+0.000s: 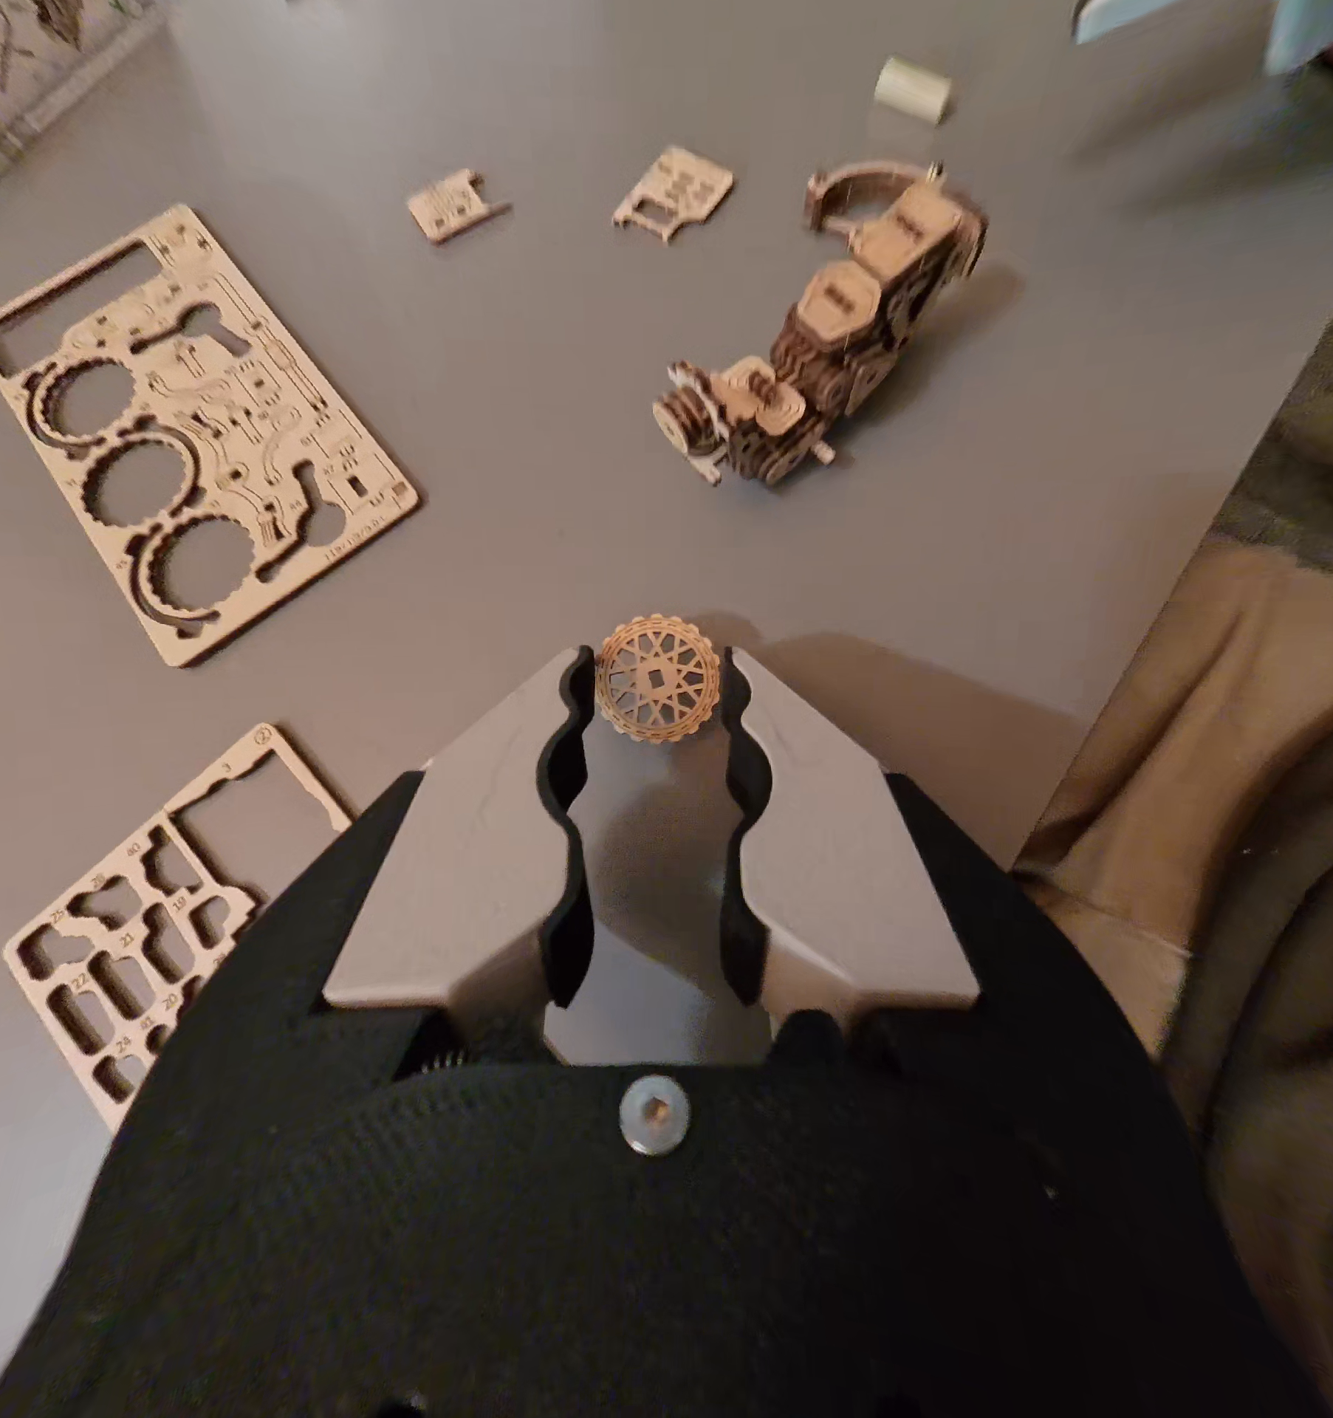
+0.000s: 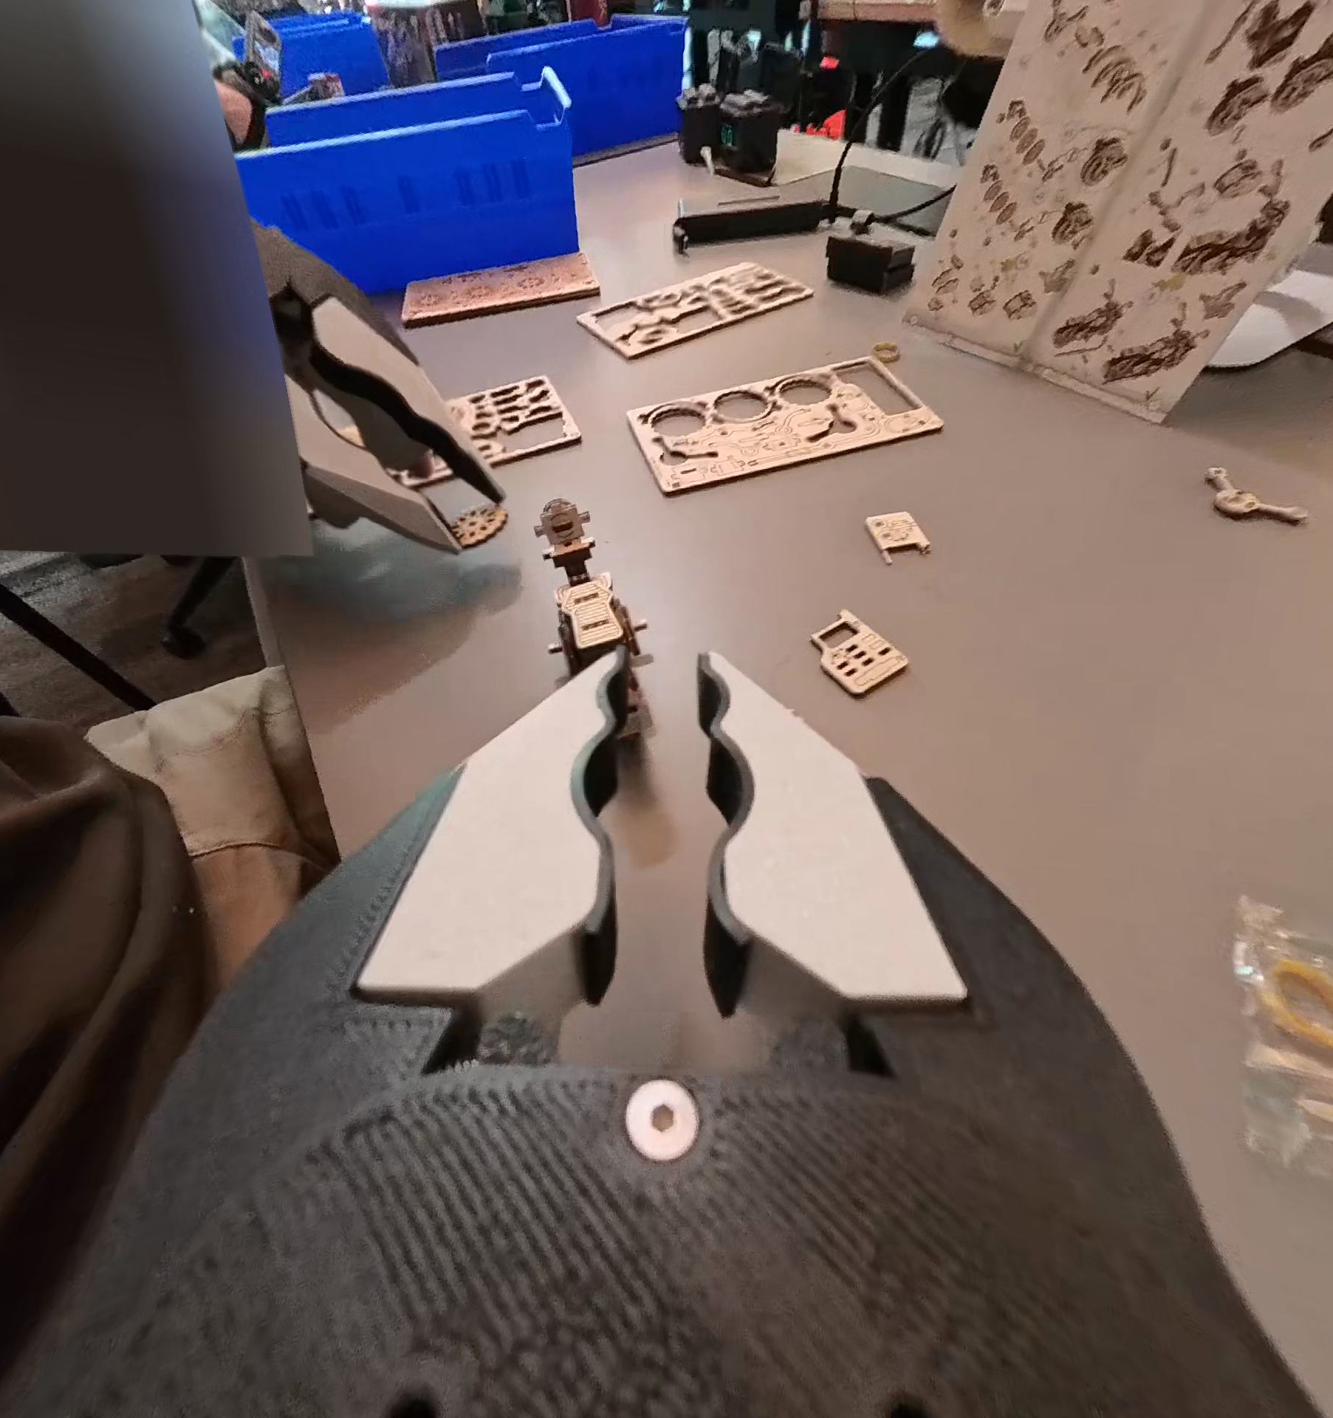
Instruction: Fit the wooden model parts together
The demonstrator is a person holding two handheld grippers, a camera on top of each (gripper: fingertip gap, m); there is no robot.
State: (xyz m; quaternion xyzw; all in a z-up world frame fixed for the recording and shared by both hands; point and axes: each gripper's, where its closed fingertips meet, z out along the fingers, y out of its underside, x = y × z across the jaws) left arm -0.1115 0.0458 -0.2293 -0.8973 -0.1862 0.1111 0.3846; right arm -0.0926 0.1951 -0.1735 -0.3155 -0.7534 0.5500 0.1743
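My left gripper (image 1: pixel 657 661) is shut on a small round wooden wheel (image 1: pixel 659 683) with a spoked pattern, pinched at its rim between the two fingertips just above the grey table (image 1: pixel 494 460). The partly built wooden model (image 1: pixel 824 338) lies on the table ahead and to the right of it. In the right wrist view my right gripper (image 2: pixel 661 671) is open and empty, low over the table, with the model (image 2: pixel 588 614) right in front of its left fingertip, which hides the model's near end. The left gripper with the wheel (image 2: pixel 481 524) shows there beyond the model's far end.
Punched-out wooden part sheets (image 1: pixel 187 430) (image 1: pixel 157 928) lie at the left. Two small loose wooden pieces (image 1: pixel 452 203) (image 1: pixel 671 196) and a pale spool (image 1: pixel 912 90) lie farther back. The table edge (image 1: pixel 1154 652) runs along the right. Blue bins (image 2: pixel 417 192), an instruction sheet (image 2: pixel 1154 192) and a plastic bag (image 2: pixel 1307 1020) are in the right wrist view.
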